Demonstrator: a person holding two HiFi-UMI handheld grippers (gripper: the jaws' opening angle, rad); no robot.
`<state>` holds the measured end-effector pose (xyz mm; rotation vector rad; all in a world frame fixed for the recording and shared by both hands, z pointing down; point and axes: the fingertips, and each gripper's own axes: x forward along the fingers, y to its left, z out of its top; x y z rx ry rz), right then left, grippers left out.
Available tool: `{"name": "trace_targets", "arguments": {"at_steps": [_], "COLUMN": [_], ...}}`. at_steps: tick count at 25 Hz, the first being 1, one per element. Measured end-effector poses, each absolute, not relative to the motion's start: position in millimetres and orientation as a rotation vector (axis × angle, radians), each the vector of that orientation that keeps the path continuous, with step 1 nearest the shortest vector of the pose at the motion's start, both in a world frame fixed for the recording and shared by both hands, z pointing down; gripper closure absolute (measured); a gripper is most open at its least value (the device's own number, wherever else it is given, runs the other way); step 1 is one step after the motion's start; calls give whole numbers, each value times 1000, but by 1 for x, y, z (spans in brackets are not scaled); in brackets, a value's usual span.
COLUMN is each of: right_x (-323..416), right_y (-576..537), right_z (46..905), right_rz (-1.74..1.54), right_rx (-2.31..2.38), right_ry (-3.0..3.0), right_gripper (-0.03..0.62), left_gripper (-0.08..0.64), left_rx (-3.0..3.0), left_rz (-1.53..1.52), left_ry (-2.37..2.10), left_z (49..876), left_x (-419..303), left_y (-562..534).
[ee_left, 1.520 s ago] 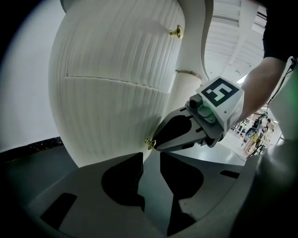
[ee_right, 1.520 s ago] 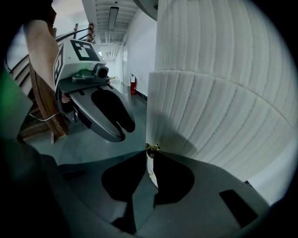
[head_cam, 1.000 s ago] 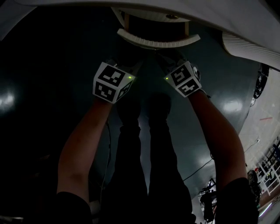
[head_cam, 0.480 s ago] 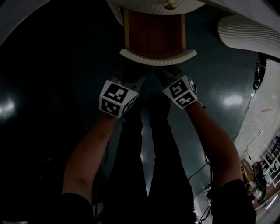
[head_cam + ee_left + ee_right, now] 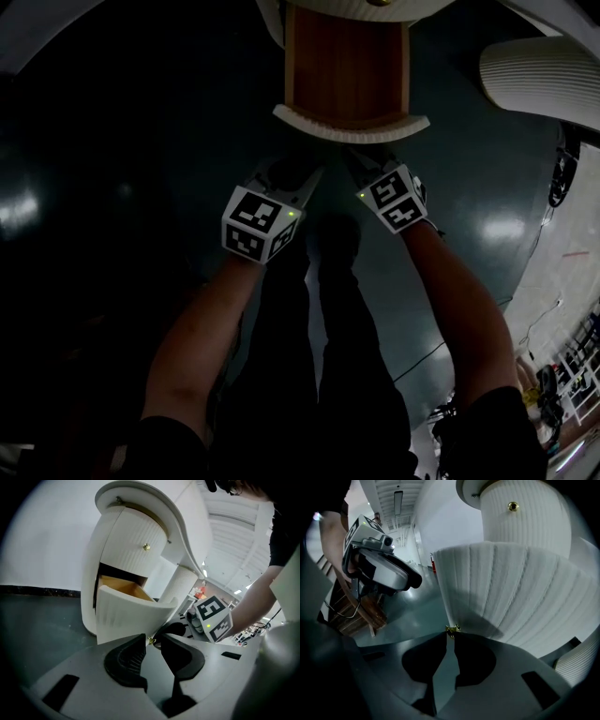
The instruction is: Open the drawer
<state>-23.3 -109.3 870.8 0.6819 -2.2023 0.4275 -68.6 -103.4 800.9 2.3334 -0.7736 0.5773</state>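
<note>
A white ribbed cabinet stands ahead, and its lower drawer [image 5: 352,127] is pulled out, showing a brown wooden inside [image 5: 347,66]. In the right gripper view my right gripper [image 5: 451,635] is shut on the drawer's small brass knob [image 5: 452,630], under the curved drawer front [image 5: 511,588]. My left gripper [image 5: 152,639] stands open just left of it, with a clear gap between its jaws and the knob [image 5: 151,640] just past its tips. The head view has both grippers side by side below the drawer front: left gripper [image 5: 292,169], right gripper [image 5: 361,155]. The upper drawer with its knob [image 5: 146,547] is closed.
The floor [image 5: 141,141] is dark green and glossy. A second white ribbed piece [image 5: 544,80] stands to the right of the cabinet. A wooden frame [image 5: 351,616] with cables sits off to the left. The person's legs [image 5: 309,356] are directly below the grippers.
The lower drawer has slid much further out of the cabinet, showing more of its wooden inside. Both grippers have drawn back toward the person with the drawer front.
</note>
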Motion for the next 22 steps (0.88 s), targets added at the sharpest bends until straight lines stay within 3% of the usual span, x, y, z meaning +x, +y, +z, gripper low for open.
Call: {"name": "trace_targets", "arguments": {"at_steps": [15,22], "right_x": [-34,-21], "right_y": [-71,-75], "right_z": [876,795], "right_rz": [413,521], "right_rx": [592,733], "right_ry": [-2121,-2217], "right_gripper": [545,545], "left_gripper": [451,451], "left_rx": [2347,2308], "left_rz": [461,396], "left_ry": [-835,-953], "left_z": [742,680], "left_x": [-66,-75], "left_y": [-62,-54]}}
